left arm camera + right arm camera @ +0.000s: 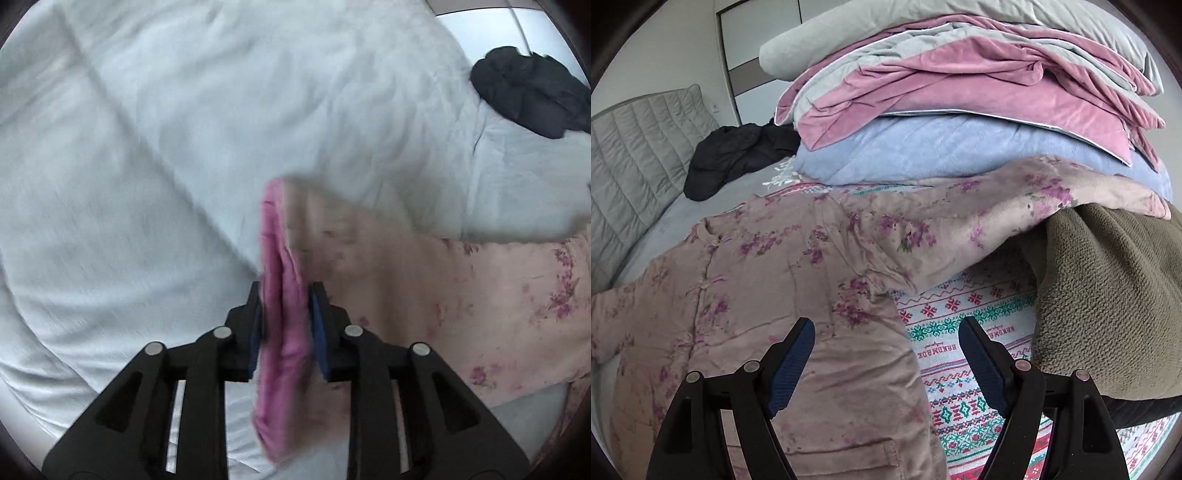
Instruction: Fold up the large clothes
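Observation:
A large pale pink floral jacket [768,273] with knot buttons lies spread front-up on the bed. Its right sleeve [1015,206] stretches up onto a pile of bedding. My left gripper [284,295] is shut on the jacket's edge [284,317], where the bright pink lining shows, and holds it lifted above the white bedding; the floral cloth [498,295] hangs off to the right. My right gripper [886,343] is open and empty, hovering over the jacket's lower right hem, its fingers [794,354] straddling the hem edge.
A patterned knit blanket [964,332] lies under the jacket. An olive fleece [1108,295] sits at right. Stacked pink, blue and grey quilts [960,103] rise behind. A black garment [738,155] lies near the grey headboard [639,147], also in the left wrist view [532,88].

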